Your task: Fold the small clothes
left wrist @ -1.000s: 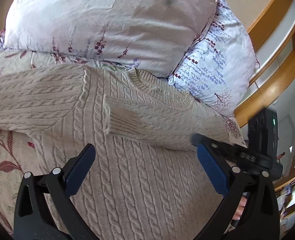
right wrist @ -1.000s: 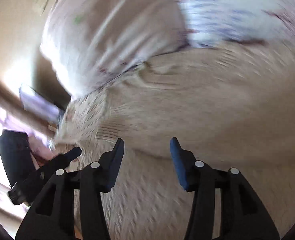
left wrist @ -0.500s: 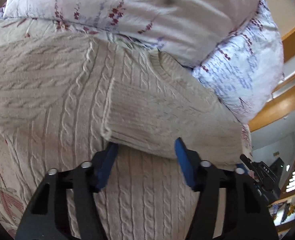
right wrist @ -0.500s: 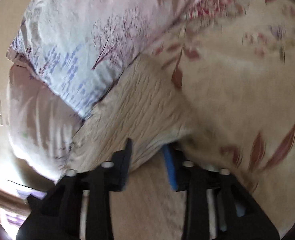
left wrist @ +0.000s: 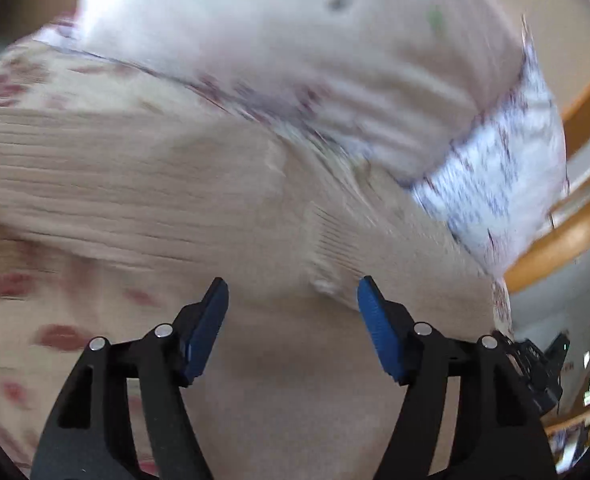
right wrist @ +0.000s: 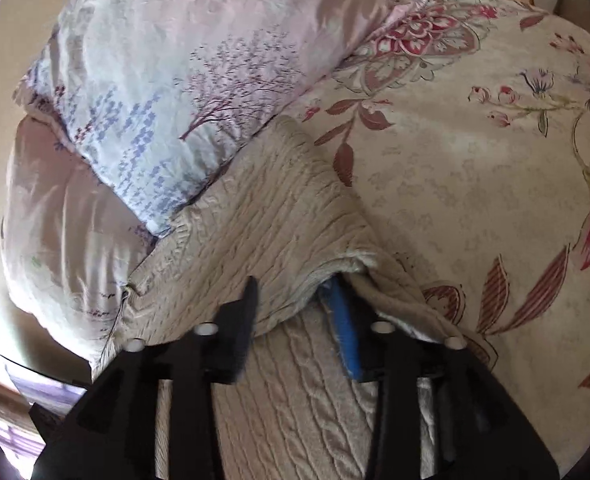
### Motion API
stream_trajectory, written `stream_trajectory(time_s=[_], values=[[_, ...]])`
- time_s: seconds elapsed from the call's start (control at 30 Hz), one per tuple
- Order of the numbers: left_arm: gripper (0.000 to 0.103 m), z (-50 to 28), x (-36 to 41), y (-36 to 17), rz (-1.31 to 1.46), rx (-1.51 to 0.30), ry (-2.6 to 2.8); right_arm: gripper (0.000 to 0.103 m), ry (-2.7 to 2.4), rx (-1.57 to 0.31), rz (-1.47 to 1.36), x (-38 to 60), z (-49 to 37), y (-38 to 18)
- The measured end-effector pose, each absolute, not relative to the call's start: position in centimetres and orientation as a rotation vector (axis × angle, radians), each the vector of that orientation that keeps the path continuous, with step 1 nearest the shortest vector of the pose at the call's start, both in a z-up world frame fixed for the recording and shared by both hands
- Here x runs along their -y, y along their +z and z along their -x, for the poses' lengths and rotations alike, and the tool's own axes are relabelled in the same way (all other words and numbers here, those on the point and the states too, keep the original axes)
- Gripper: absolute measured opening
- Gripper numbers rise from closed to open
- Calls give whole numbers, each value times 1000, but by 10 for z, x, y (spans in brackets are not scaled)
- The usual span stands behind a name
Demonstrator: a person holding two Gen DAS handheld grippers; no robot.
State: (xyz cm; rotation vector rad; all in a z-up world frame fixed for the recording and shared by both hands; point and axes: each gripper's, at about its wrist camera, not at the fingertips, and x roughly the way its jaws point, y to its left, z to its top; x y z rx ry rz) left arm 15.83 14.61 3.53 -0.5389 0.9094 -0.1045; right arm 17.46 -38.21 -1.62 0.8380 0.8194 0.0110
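Right gripper (right wrist: pixel 295 316) opens around the cable-knit sweater's (right wrist: pixel 263 224) folded sleeve (right wrist: pixel 295 276) on the floral bedspread (right wrist: pixel 475 184).
Left gripper (left wrist: pixel 293 312), opening empty above the knit; release cleanly, without dragging the fold askew.

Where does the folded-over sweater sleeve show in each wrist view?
Left wrist: sleeve right of centre, its cuff just beyond the opening jaws, blurred.
Right wrist: sleeve at centre, its edge between the opening jaws.
Shared landmark: blue-and-white floral pillow, right in the left view, upper left in the right.
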Motion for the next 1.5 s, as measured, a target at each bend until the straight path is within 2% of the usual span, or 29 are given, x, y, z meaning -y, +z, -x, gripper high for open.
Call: stream_trajectory(time_s=[0.07,0.33,0.53,0.8,0.93,1.1,1.33,1.5], values=[[67,-142,-185,40,581,-881,-22,53,17,-814,-812,380,-170,-11],[65,-109,-298,21,808,-862,261,58,55,-782,-746,366,-161,3],[53,-118,-320,9,916,-816,276,58,87,-782,-717,358,-159,6],[18,-134,-337,-4,996,-783,292,60,104,-785,-697,356,-156,3],[8,-136,-346,-8,1035,-763,299,60,113,-780,-680,355,-155,4],[7,-141,-326,27,967,-687,255,61,137,-771,-670,352,-154,6],[7,-164,-228,95,860,-591,-52,66,159,-743,-644,350,-147,13],[7,-184,-144,95,814,-613,-256,66,163,-734,-636,353,-140,14]])
